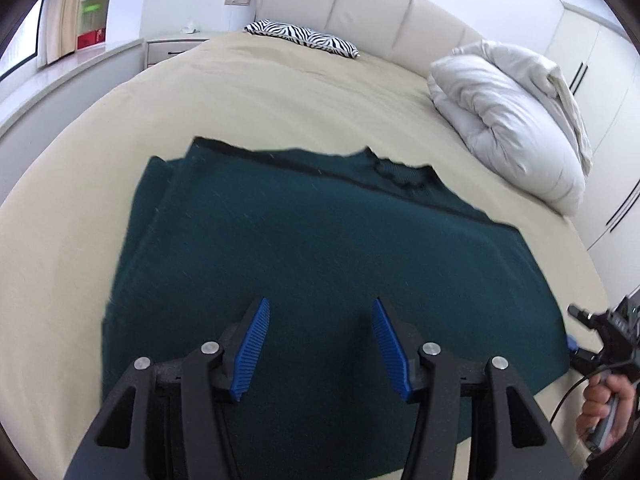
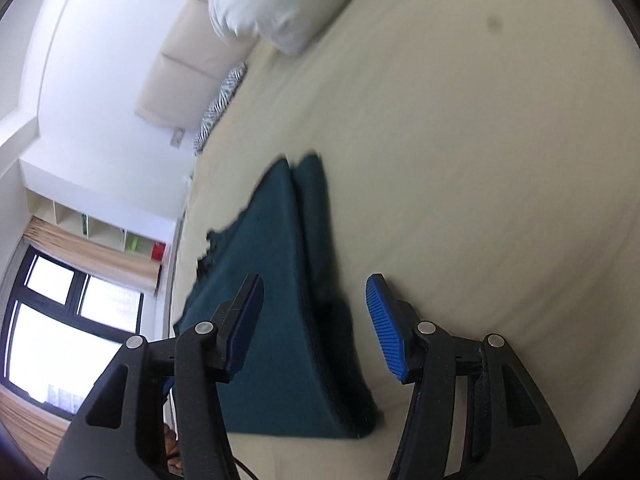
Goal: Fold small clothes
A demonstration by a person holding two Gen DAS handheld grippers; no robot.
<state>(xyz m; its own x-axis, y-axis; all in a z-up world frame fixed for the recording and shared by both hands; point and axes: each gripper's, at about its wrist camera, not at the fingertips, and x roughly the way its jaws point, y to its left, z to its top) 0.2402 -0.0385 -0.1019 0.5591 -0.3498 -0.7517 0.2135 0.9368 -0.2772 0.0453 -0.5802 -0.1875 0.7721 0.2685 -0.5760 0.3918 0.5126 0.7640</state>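
Note:
A dark teal knitted garment [image 1: 320, 256] lies folded flat on the beige bed sheet [image 1: 240, 104]. A dark trim and a scalloped edge show along its far side. My left gripper [image 1: 320, 312] hovers open over its near part, blue pads apart, holding nothing. The right gripper body [image 1: 612, 332] shows at the garment's right edge, held by a hand. In the right wrist view the garment [image 2: 276, 280] appears as stacked layers, and my right gripper [image 2: 314, 292] is open and empty, its fingers either side of the garment's right folded edge.
A white folded duvet [image 1: 508, 120] lies at the bed's far right. A zebra-print pillow [image 1: 304, 38] rests by the cream headboard [image 1: 360, 0]. A nightstand [image 1: 176, 46] and a windowsill stand to the left, white wardrobes [image 1: 592, 52] to the right.

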